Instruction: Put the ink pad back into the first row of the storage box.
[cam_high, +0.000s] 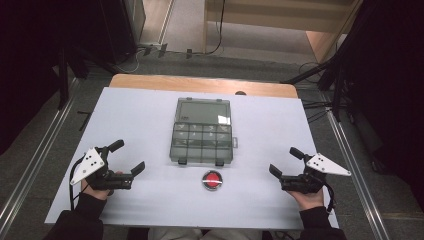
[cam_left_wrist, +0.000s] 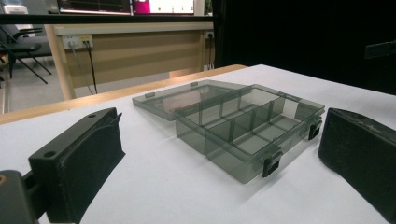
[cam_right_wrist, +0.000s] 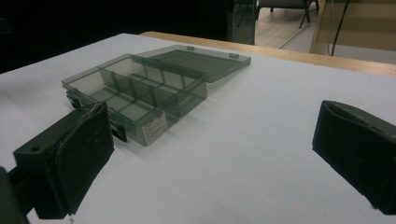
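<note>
Box: smoky compartment box (cam_high: 202, 144) at table (cam_high: 135, 115) centre, lid laid open (far side).
Red disc (cam_high: 212, 180): just near of it.
Left gripper (cam_high: 129, 157): jaws apart, empty.
Right gripper (cam_high: 285, 162): jaws apart, empty.

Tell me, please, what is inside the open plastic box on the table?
The plastic box shows only its dividers; the compartments visible in both gripper views look empty. Its lid lies open flat behind it. The near compartment floors are partly hidden by the tinted walls.

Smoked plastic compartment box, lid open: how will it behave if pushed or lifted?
The compartment box looks empty and thin-walled, so probably light and stiff; a push would likely slide it on the smooth white table. Its lid lies flat behind, so lifting by one edge may let it swing on the hinge.
</note>
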